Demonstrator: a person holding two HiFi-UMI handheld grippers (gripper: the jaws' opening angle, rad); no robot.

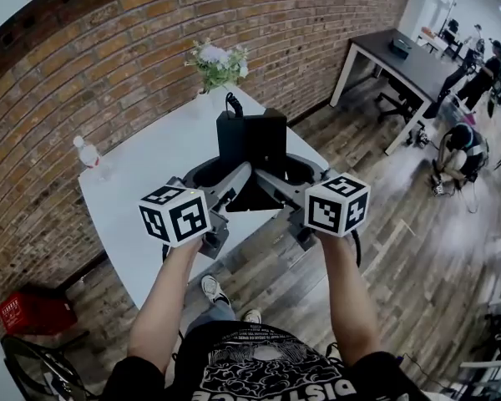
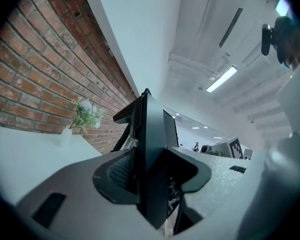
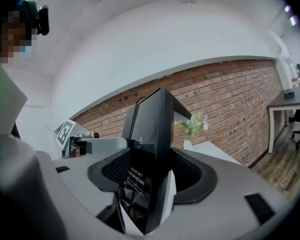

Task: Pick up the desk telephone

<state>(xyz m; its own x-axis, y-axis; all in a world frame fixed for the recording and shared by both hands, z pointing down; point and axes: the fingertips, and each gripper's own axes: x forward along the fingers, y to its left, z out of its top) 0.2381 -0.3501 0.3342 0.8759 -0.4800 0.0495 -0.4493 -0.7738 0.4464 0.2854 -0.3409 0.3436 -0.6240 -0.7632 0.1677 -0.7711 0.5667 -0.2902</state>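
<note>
Head view: above a white table (image 1: 142, 182) by a brick wall, the black desk telephone (image 1: 250, 140) hangs in the air, tipped up on edge. The left gripper (image 1: 224, 180) and right gripper (image 1: 290, 178) each clamp one side of its body, pads pressed on the casing. The hard, smooth plastic shell looks moderately heavy and liable to slip; gripping the side edges seems best, minding the coiled cord (image 2: 121, 139).
</note>
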